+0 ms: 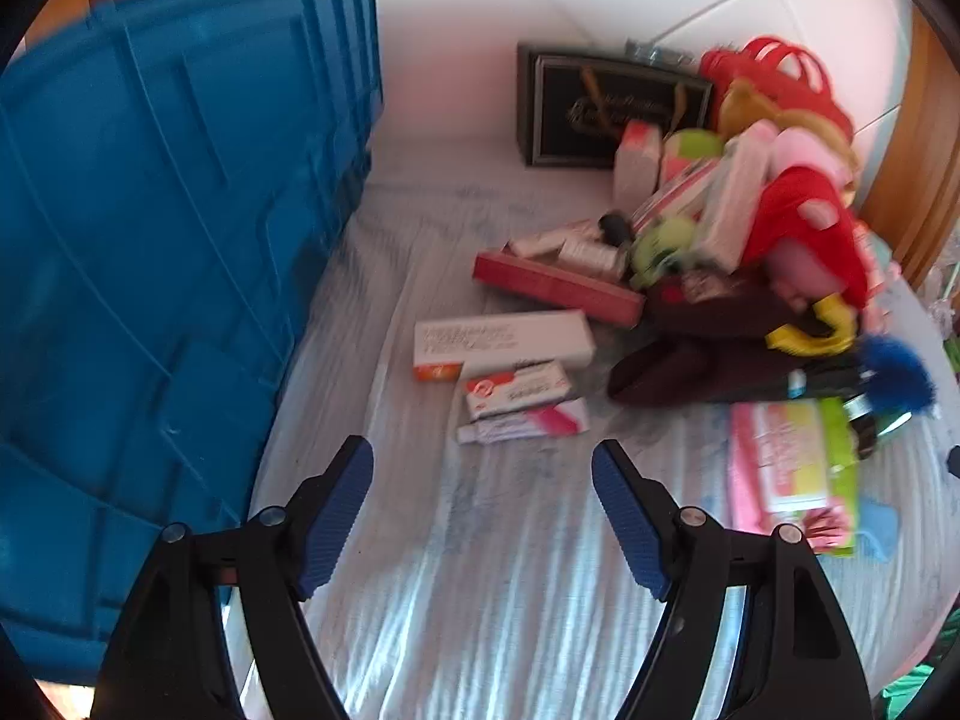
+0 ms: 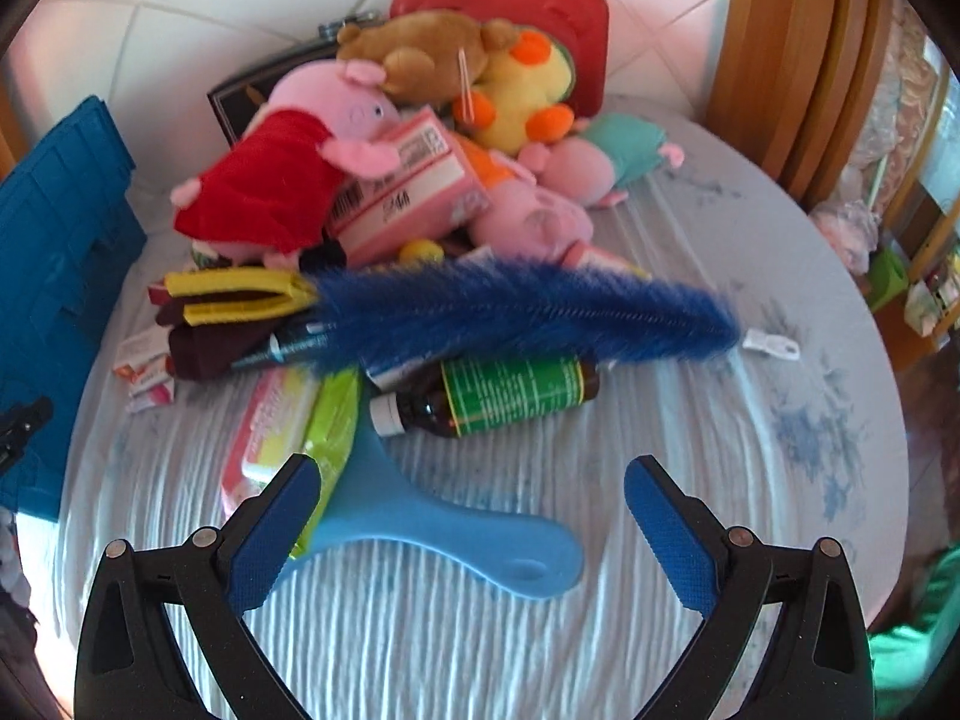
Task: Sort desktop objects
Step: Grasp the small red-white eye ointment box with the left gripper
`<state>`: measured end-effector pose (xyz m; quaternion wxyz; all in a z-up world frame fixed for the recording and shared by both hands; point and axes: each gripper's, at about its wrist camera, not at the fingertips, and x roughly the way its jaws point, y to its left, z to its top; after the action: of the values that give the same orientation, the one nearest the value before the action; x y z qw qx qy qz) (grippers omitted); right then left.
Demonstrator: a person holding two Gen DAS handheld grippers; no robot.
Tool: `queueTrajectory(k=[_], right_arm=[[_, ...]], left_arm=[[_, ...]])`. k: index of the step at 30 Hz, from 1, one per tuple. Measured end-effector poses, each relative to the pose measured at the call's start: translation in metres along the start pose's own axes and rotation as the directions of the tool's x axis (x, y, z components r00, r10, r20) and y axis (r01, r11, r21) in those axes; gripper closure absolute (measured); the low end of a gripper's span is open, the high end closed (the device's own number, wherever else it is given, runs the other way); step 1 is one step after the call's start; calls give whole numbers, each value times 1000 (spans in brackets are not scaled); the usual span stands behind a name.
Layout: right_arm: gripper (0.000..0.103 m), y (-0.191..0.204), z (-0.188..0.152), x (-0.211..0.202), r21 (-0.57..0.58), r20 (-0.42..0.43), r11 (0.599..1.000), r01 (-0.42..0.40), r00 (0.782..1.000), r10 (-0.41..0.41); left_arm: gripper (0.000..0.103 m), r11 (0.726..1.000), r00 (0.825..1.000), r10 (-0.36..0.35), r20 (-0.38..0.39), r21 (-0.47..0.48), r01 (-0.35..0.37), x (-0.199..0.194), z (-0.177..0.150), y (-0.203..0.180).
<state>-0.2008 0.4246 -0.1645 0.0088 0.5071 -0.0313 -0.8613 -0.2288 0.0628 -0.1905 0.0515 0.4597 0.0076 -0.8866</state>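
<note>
Round surface (image 2: 750, 480), pale striped cloth cover.

- Left gripper (image 1: 483, 468): jaws spread wide, nothing between them, over bare cloth near small white and pink boxes (image 1: 516, 402).
- Right gripper (image 2: 474, 498): jaws spread wide, not pinching; light blue handled tool (image 2: 444, 528) lies on the cloth between them, left pad (image 2: 273, 531) over its edge.
- Blue crate (image 1: 162, 252): at the left edge.
- Heap toward the back: plush toys (image 2: 336, 138), pink carton (image 2: 408, 180), red case (image 2: 510, 0), dark framed box (image 1: 600, 102).
- Blue duster (image 2: 528, 312): across the front of the heap, brown bottle with green label (image 2: 498, 396) just beside it.
</note>
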Motion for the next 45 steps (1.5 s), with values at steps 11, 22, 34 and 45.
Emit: queueTrajectory(k=[11, 22, 34, 45], right_arm=[[0, 47, -1, 56, 15, -113, 1000, 4, 994, -2], [0, 86, 7, 102, 60, -189, 998, 25, 982, -13], [44, 102, 7, 110, 3, -152, 999, -47, 987, 47], [0, 126, 6, 120, -45, -182, 995, -89, 980, 79]], left_arm=[[28, 990, 995, -32, -93, 135, 45, 89, 21, 10], [49, 942, 962, -209, -176, 228, 246, 148, 27, -26], [74, 951, 952, -252, -172, 138, 277, 100, 0, -28], [74, 973, 969, -184, -163, 110, 203, 87, -22, -39]])
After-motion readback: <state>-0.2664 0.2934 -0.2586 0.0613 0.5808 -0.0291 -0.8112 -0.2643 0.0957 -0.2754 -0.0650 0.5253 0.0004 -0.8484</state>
